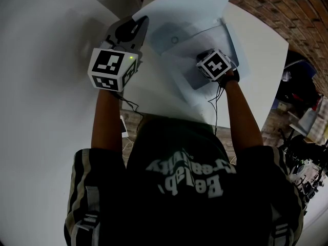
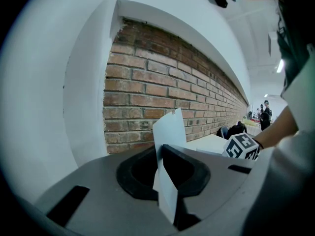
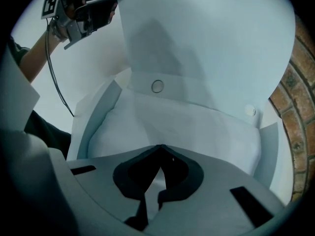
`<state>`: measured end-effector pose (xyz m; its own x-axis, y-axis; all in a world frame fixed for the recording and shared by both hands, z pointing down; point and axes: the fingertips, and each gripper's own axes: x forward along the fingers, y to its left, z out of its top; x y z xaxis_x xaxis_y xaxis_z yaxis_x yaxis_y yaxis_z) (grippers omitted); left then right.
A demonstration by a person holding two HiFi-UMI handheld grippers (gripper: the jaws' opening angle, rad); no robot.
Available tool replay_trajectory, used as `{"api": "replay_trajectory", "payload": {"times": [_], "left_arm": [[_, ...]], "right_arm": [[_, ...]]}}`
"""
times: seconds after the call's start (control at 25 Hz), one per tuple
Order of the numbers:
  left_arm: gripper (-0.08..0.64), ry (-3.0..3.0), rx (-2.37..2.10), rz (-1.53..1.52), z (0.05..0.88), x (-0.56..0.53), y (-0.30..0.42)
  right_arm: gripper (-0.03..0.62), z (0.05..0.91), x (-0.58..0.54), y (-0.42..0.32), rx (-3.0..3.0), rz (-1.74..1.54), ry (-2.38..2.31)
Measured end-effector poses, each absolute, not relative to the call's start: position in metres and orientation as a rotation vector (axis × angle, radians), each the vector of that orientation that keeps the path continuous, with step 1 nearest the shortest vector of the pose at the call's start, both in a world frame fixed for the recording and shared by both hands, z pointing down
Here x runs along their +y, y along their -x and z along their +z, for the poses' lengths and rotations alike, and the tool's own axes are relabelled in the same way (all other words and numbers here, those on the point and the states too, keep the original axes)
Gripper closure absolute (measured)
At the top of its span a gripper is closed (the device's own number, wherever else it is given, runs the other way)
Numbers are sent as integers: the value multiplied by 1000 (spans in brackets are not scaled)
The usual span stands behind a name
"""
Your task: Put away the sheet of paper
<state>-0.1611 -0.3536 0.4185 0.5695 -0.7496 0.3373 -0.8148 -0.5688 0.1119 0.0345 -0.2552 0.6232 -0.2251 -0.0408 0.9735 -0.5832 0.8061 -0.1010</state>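
A pale translucent folder [image 1: 228, 37] with a snap button [image 3: 157, 86] lies open on the white table [image 1: 41, 86]. Its big flap [image 1: 184, 6] stands raised, and my left gripper [image 1: 139, 23] is shut on the flap's edge; in the left gripper view that thin white edge [image 2: 167, 132] runs up between the closed jaws of the left gripper [image 2: 163, 149]. The sheet of paper [image 3: 182, 127] lies white inside the folder's pocket. My right gripper [image 3: 160, 147] points steeply down over it, jaws shut with nothing seen between them. In the head view the right gripper [image 1: 207, 55] shows mostly as its marker cube.
A brick wall [image 1: 287, 9] runs behind the table. The table's right edge [image 1: 274, 96] drops to a floor with dark clutter [image 1: 302, 137]. Thin cables [image 1: 134, 106] hang from both grippers toward the person's body.
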Motion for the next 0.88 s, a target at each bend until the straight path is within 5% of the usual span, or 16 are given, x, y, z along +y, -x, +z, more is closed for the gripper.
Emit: {"api": "replay_trajectory", "payload": {"times": [0.88], "left_arm": [[537,-2543,-1296,362,420,-352,161]], "right_arm": [[600,625,-267,-21,-1781,468,-513]]}}
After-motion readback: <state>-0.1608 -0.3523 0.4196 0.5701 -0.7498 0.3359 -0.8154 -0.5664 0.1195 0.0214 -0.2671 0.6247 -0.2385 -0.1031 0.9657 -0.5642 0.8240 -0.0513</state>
